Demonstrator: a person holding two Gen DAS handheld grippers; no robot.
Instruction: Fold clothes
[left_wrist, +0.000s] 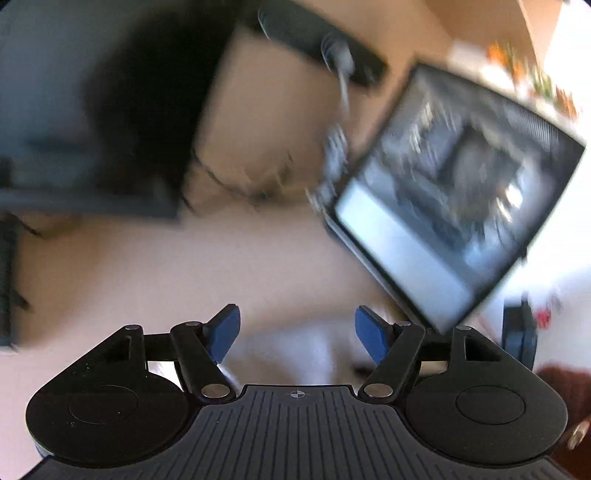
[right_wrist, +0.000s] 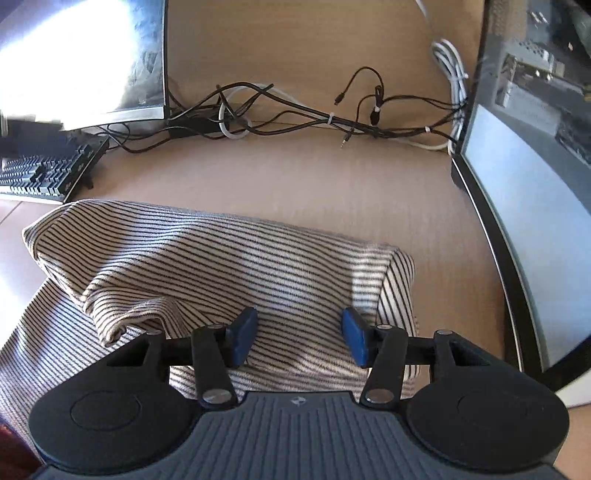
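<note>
A cream garment with thin dark stripes (right_wrist: 207, 266) lies folded over itself on the tan desk (right_wrist: 295, 177) in the right wrist view. My right gripper (right_wrist: 299, 339) is open just above the near part of the fold, its blue pads wide apart with nothing between them. The left wrist view is heavily blurred. There my left gripper (left_wrist: 297, 338) is open over the pale desk surface, and a pale patch just below its pads may be the garment.
A tangle of black and white cables (right_wrist: 295, 114) runs along the back of the desk. A monitor (right_wrist: 524, 184) stands at the right, another screen (right_wrist: 85, 59) at the back left, and a keyboard (right_wrist: 44, 173) at the left. In the left wrist view a tilted monitor (left_wrist: 454, 192) is at the right.
</note>
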